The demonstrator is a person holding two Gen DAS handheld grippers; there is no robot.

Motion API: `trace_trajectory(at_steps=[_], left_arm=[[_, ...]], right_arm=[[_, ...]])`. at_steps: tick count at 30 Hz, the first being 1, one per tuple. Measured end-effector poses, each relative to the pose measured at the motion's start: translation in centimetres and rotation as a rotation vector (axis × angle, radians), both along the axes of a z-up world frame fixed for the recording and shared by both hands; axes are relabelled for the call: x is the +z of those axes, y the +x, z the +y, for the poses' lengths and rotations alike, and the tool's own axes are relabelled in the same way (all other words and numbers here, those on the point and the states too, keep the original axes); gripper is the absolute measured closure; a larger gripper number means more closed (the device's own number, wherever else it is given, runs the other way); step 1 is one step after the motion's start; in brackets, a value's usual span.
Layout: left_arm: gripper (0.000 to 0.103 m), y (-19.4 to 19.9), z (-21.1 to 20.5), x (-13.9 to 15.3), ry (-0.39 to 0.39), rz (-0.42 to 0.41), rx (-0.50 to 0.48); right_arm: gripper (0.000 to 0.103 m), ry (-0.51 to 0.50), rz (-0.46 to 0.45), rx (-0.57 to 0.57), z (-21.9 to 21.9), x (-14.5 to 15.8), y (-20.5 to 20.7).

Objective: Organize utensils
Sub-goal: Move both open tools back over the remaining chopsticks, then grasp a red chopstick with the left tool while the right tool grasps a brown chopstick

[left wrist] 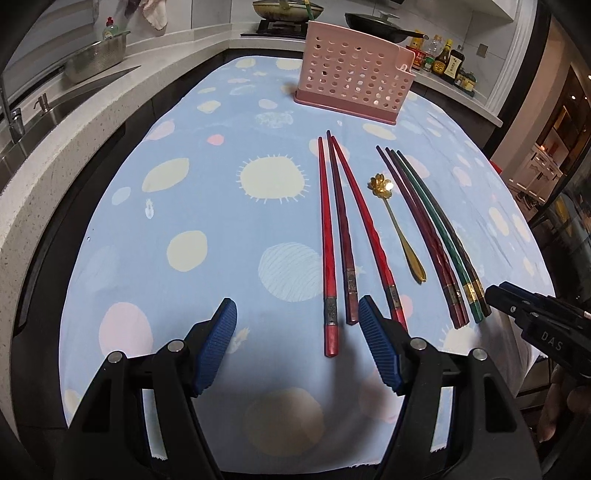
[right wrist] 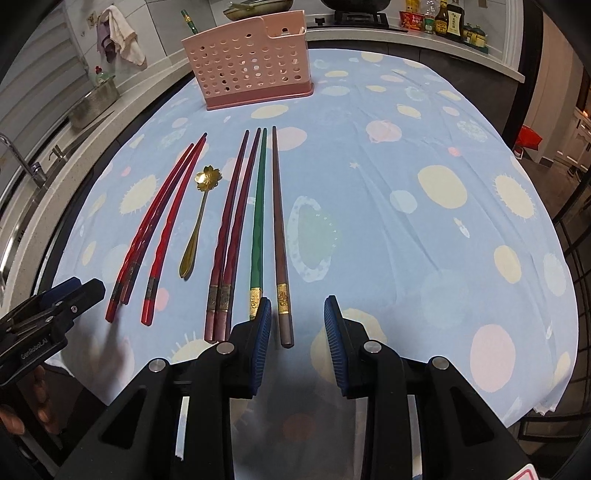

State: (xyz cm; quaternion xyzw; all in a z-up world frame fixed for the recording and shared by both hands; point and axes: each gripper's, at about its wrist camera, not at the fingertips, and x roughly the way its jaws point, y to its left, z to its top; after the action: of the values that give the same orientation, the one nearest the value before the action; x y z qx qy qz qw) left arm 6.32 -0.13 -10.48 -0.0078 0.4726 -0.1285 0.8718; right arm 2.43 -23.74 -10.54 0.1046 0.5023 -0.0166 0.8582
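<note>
Several chopsticks lie side by side on the blue spotted cloth: a red group (left wrist: 328, 236) (right wrist: 147, 236), a dark maroon pair (left wrist: 417, 236) (right wrist: 232, 229), a green one (right wrist: 258, 221) and a brown one (right wrist: 279, 229). A gold flower-bowl spoon (left wrist: 397, 221) (right wrist: 195, 221) lies between the groups. A pink perforated utensil holder (left wrist: 351, 79) (right wrist: 251, 74) stands at the far end. My left gripper (left wrist: 297, 347) is open above the near ends of the red chopsticks. My right gripper (right wrist: 297, 343) is open with the brown chopstick's end between its fingers.
A sink and faucet (left wrist: 14, 122) run along the counter at left. A stove with pans (left wrist: 280, 11) and sauce bottles (left wrist: 443, 59) stand behind the table. The cloth's right half (right wrist: 443, 221) holds no objects. The table's near edge is just under the grippers.
</note>
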Motion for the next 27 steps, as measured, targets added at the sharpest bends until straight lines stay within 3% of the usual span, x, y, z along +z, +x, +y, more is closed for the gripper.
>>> trace_trajectory(at_steps=[18, 27], left_arm=[[0.044, 0.7, -0.3, -1.6, 0.061, 0.022, 0.0], [0.05, 0.7, 0.2, -1.6, 0.045, 0.02, 0.021]], right_arm=[[0.073, -0.005, 0.012, 0.014, 0.3, -0.8, 0.6], [0.076, -0.006, 0.01, 0.01, 0.3, -1.0, 0.6]])
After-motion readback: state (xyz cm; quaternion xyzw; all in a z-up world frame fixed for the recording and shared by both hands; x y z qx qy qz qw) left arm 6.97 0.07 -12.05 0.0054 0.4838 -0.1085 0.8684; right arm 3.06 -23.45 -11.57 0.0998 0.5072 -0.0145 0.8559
